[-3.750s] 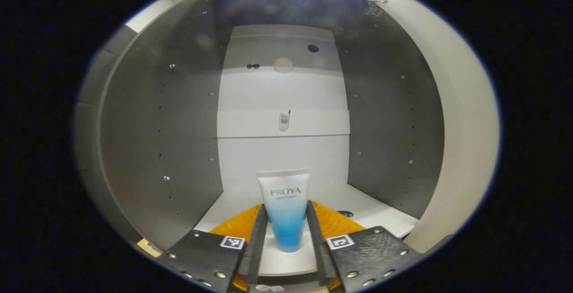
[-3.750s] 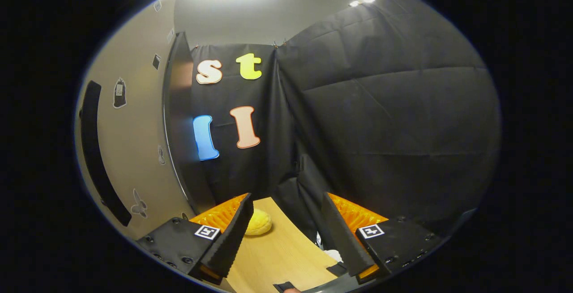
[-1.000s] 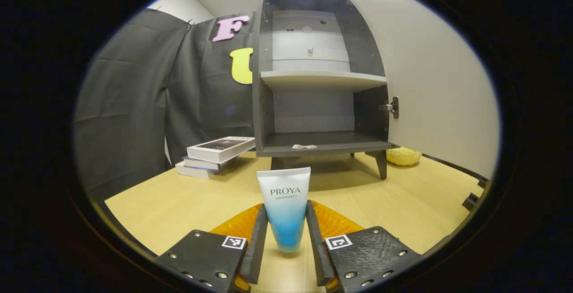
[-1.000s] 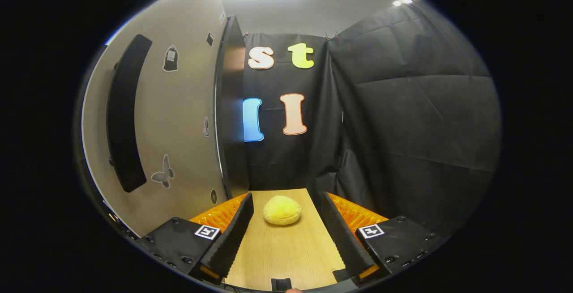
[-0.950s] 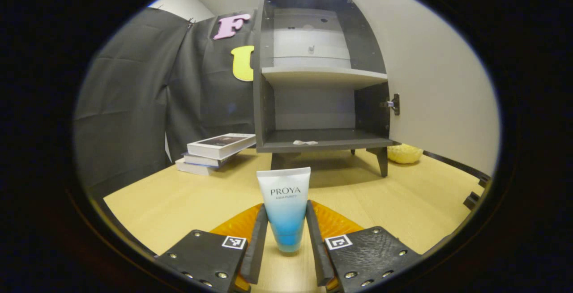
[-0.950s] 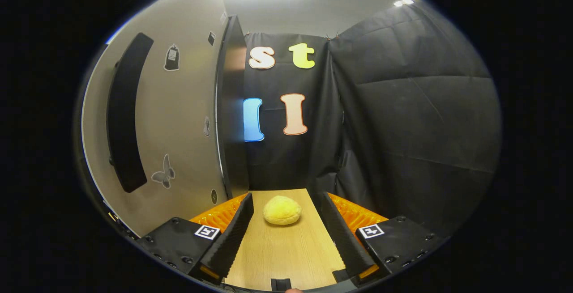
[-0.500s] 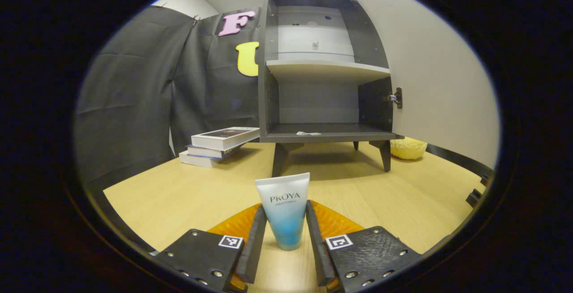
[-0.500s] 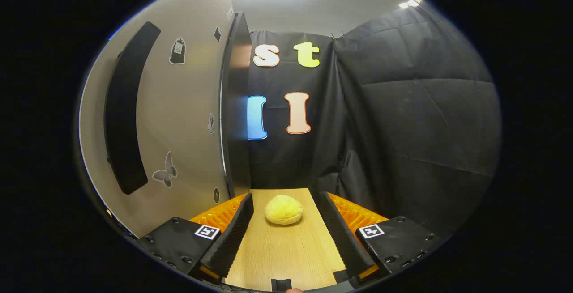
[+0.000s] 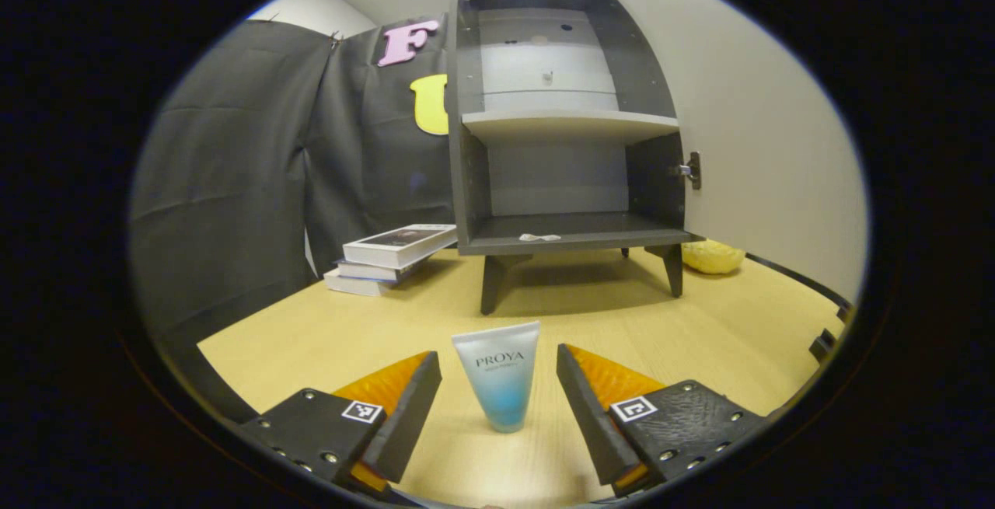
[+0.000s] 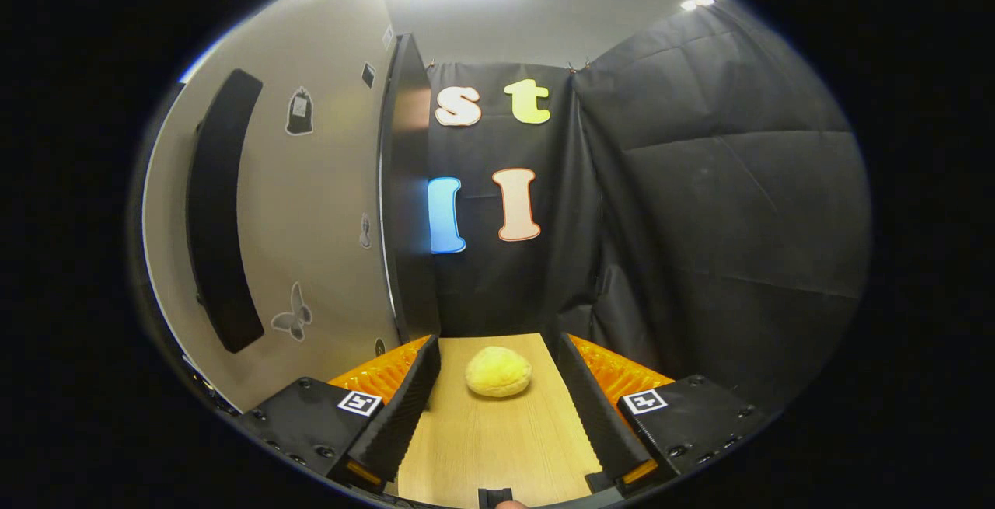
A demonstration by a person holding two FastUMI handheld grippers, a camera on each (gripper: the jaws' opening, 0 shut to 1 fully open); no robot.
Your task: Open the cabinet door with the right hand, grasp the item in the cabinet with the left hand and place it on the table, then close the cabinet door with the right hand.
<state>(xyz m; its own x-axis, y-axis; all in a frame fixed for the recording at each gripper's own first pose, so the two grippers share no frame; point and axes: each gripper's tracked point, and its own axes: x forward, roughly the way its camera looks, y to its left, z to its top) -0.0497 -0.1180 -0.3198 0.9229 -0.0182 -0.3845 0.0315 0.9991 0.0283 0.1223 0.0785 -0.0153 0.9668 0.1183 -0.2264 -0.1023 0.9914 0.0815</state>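
A white-and-blue tube [image 9: 497, 382] stands upright, cap down, on the wooden table [image 9: 699, 338]. My left gripper [image 9: 497, 408] is open around it, a gap showing on each side of the tube. Behind it the dark cabinet [image 9: 560, 113] stands on legs with its door [image 9: 762, 144] swung wide open to the right; its upper shelf [image 9: 571, 124] is bare. In the right gripper view my right gripper [image 10: 497, 400] is open with nothing between its fingers, just right of the door's outer face [image 10: 311, 206] and long dark handle [image 10: 221, 214].
A stack of books [image 9: 389, 252] lies left of the cabinet. A yellow soft lump [image 9: 711, 256] sits on the table under the open door, and it shows ahead of my right gripper [image 10: 497, 373]. A small white scrap [image 9: 536, 237] lies on the cabinet's bottom shelf.
My left gripper carried the tube out of the cabinet, lowered it to the table, then opened and let go. The right gripper barely moved.
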